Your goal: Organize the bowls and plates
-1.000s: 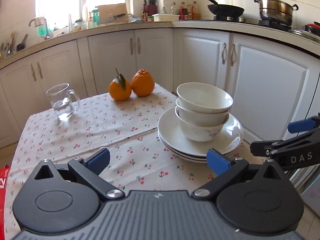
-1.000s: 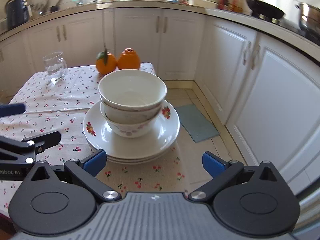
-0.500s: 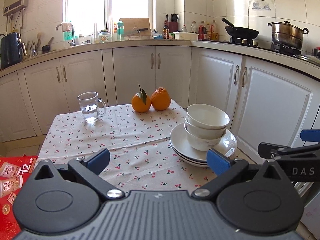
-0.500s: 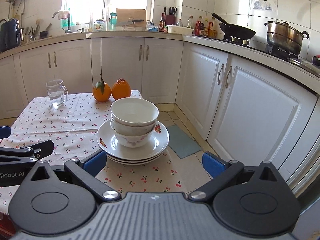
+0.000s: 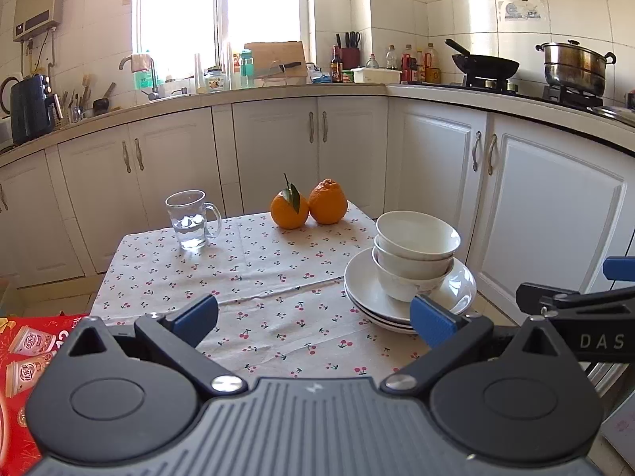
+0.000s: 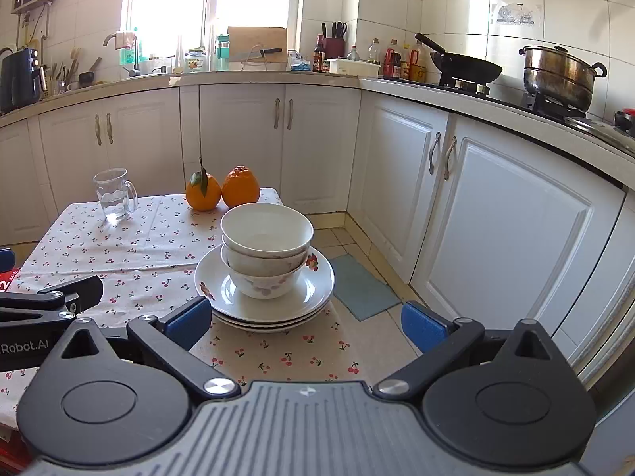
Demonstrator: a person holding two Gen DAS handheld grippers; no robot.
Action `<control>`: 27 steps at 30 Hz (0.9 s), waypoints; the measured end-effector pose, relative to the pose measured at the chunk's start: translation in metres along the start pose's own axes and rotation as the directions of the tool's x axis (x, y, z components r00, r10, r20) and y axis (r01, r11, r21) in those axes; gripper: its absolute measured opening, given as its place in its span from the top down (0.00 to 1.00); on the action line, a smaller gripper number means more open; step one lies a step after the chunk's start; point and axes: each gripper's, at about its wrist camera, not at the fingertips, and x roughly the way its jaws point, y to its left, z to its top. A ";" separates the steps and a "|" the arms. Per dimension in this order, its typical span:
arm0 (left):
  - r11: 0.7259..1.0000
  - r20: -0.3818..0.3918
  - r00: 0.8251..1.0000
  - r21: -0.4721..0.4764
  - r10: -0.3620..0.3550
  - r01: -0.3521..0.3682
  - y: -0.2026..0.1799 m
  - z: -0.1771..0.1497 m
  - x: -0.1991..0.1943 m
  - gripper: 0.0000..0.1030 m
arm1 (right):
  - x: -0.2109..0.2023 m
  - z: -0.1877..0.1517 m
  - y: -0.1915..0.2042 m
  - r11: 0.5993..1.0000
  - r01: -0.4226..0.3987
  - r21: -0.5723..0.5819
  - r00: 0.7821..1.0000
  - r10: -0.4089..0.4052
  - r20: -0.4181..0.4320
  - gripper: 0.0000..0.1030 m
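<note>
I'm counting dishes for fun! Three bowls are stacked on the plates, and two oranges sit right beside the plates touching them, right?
Almost. The three stacked bowls do sit on the plates, but the two oranges are not touching them. The right wrist view shows them farther back on the tablecloth, with bare cloth between them and the plates.

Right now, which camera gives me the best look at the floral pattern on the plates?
Right wrist: the top plate shows red flower motifs on both sides of the bowl stack. In the left wrist view the plates look almost plain white, their motifs hidden.
</note>
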 end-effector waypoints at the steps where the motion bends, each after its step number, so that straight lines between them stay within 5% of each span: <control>1: 1.000 0.000 1.000 0.000 0.002 -0.002 0.000 0.000 0.000 0.01 | 0.000 0.000 0.000 1.000 0.000 0.000 1.000 0.000 0.000 0.00; 27: 1.000 0.006 1.000 -0.008 0.003 -0.003 0.001 -0.001 -0.003 0.01 | -0.005 0.000 0.003 1.000 0.019 -0.014 1.000 -0.019 0.013 0.00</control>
